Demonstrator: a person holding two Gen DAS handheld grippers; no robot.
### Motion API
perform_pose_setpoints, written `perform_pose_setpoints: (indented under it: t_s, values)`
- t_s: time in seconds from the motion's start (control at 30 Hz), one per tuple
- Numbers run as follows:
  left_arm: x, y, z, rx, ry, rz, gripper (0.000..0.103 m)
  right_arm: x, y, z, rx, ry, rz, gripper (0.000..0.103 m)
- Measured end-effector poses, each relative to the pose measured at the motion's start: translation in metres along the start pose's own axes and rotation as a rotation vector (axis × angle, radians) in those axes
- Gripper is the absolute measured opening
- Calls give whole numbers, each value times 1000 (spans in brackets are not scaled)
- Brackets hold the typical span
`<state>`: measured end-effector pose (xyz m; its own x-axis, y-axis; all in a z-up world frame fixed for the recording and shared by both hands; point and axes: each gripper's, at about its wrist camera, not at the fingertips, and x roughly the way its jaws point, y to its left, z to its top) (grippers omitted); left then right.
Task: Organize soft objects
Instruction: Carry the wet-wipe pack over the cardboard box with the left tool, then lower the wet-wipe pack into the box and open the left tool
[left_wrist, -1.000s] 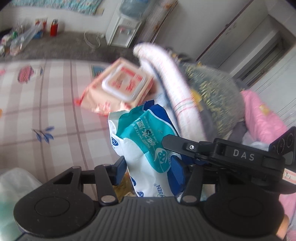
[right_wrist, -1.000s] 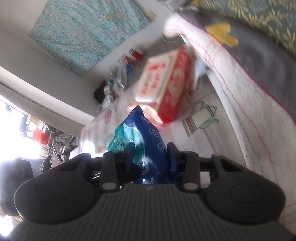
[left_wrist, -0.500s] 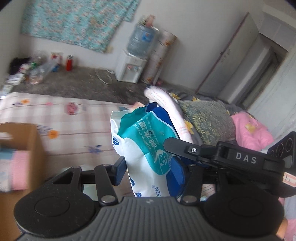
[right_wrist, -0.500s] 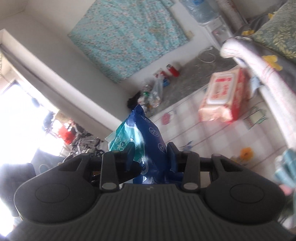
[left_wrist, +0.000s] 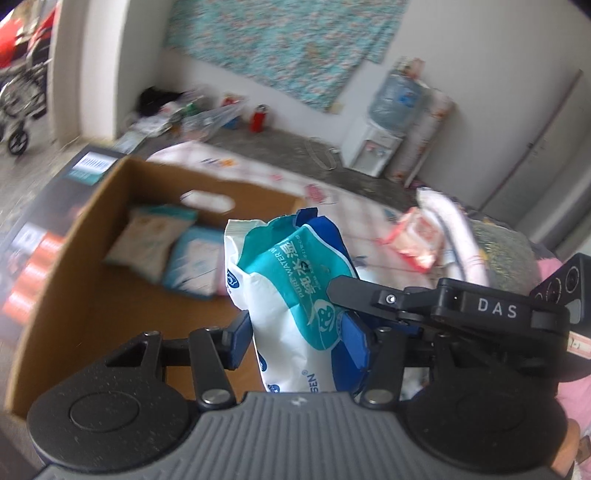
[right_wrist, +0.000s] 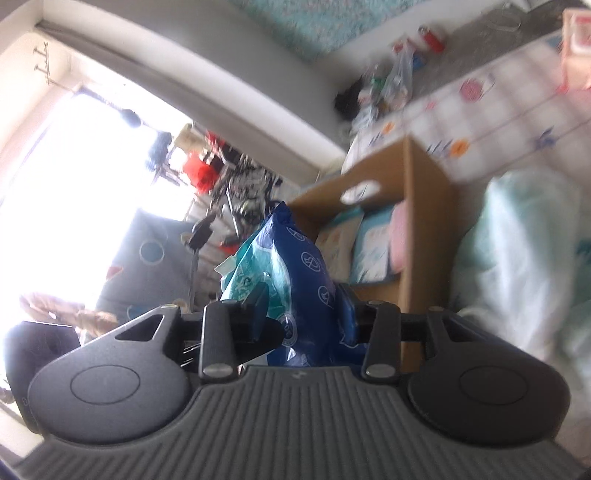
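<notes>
Transport step: both the left gripper (left_wrist: 295, 336) and right gripper (right_wrist: 301, 314) clamp the wet-wipe pack (left_wrist: 295, 291), the right's jaws easing apart. Pack hangs beside the cardboard box (left_wrist: 85, 229); next, I judge, carry it over the rim and release.

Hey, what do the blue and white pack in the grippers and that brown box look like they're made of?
The wipes pack looks like thin glossy plastic film: it crinkles, catches light and carries print. The box looks like plain matte corrugated cardboard, brown inside, with a die-cut handle hole; its outer face seems printed, though blur hides detail.
</notes>
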<state>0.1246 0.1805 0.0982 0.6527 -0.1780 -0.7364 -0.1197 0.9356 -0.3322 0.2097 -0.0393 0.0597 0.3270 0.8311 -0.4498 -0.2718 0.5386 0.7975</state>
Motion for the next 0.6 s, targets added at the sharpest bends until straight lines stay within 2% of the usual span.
perform_pose_setpoints:
  t_s: [0.1,0.17,0.27,0.4,0.5,0.6]
  values:
    - [8,30,-4,-45,48,-18,53,27,14,-15,-23,59,-11,50]
    - [24,45,-8,-69,120,-40,53,39,18,-20,-55,88,-49,52]
    - [60,61,-19,-79,226,-5,53,43,12,-23,-91,75,-113,52]
    - [96,75,-28,-91,310,25,53,24,-7,-17,-85,52,-97,52]
    - [107,79,-24,-77,318,46,54,0,-18,-16,-102,18,-87,52]
    - [113,84,-26,-64,332,74,62,-24,-33,-16,-95,-19,-86,52]
